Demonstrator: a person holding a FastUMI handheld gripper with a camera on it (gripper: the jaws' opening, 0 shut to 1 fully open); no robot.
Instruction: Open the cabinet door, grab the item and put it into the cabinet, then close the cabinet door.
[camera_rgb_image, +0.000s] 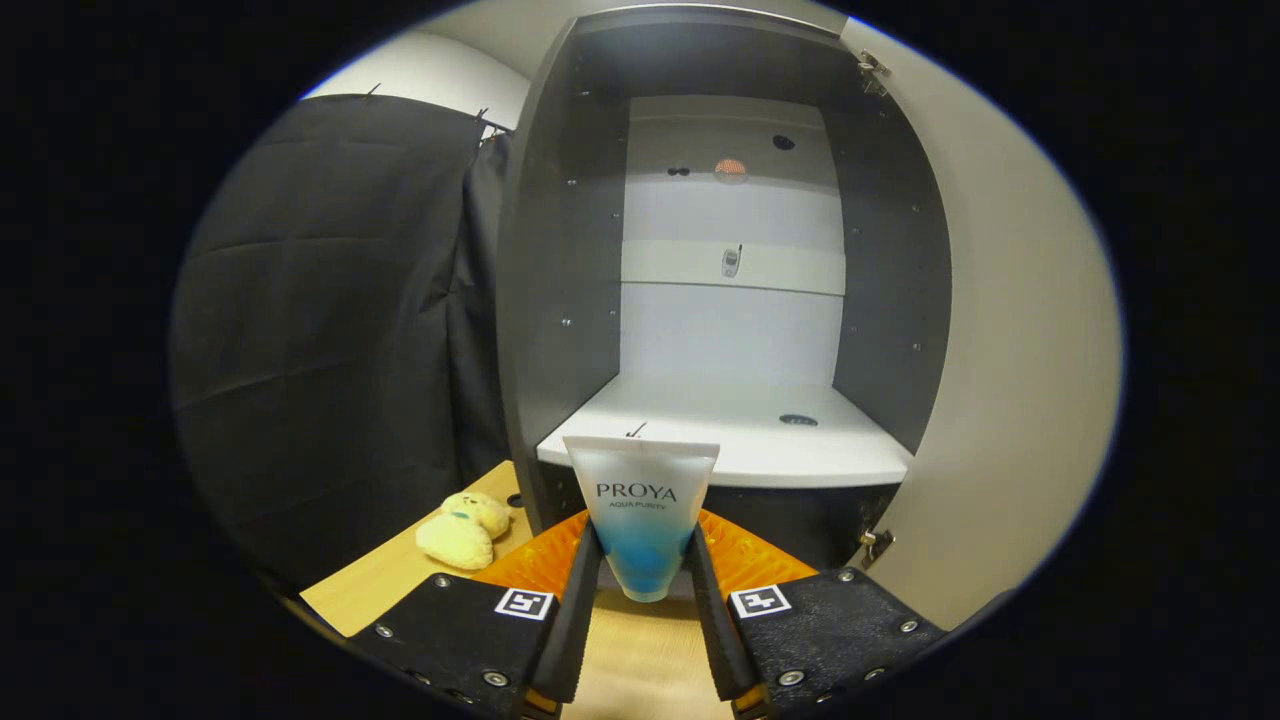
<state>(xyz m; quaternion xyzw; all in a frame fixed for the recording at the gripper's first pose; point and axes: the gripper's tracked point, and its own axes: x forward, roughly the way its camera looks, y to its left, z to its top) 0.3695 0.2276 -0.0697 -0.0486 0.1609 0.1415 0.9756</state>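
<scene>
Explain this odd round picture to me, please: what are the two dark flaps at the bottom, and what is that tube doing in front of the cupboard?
The camera rides on a hand-held gripper, a two-finger tool that a person carries, and looks forward along its fingers; those are your flaps. Both fingers press on a tube of skin cream, held upright with its flat crimped end on top. Straight ahead stands the cabinet, its door swung open to the right. The white shelf inside is where the tube should go. Below lies a wooden table, with a small yellow plush toy resting left of the fingers. A black curtain hangs behind it.
</scene>
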